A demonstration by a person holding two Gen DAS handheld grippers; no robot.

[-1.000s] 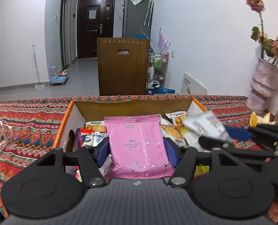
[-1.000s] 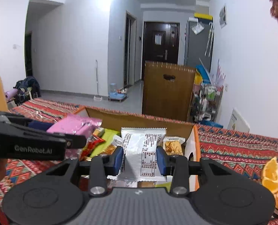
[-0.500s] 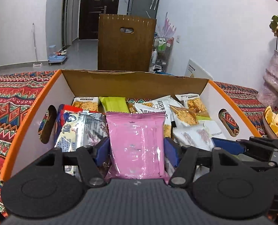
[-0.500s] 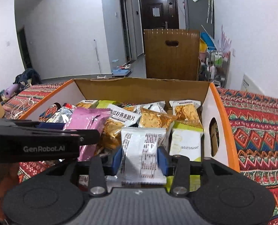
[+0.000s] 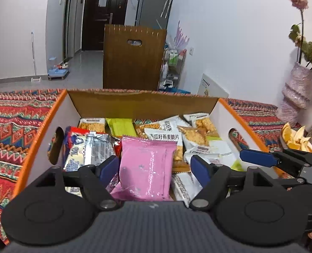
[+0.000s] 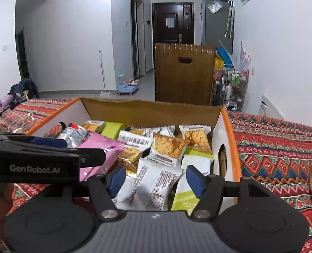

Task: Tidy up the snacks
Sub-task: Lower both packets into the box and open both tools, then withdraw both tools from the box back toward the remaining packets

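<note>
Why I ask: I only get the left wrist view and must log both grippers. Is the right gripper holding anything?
Observer: No. The right wrist view shows the right gripper open. A white packet lies between its fingers with a gap on each side.
Operator: Is that packet inside the box?
Observer: Yes. It rests on other packets near the right wall of the box, beside a green-and-white packet.
</note>
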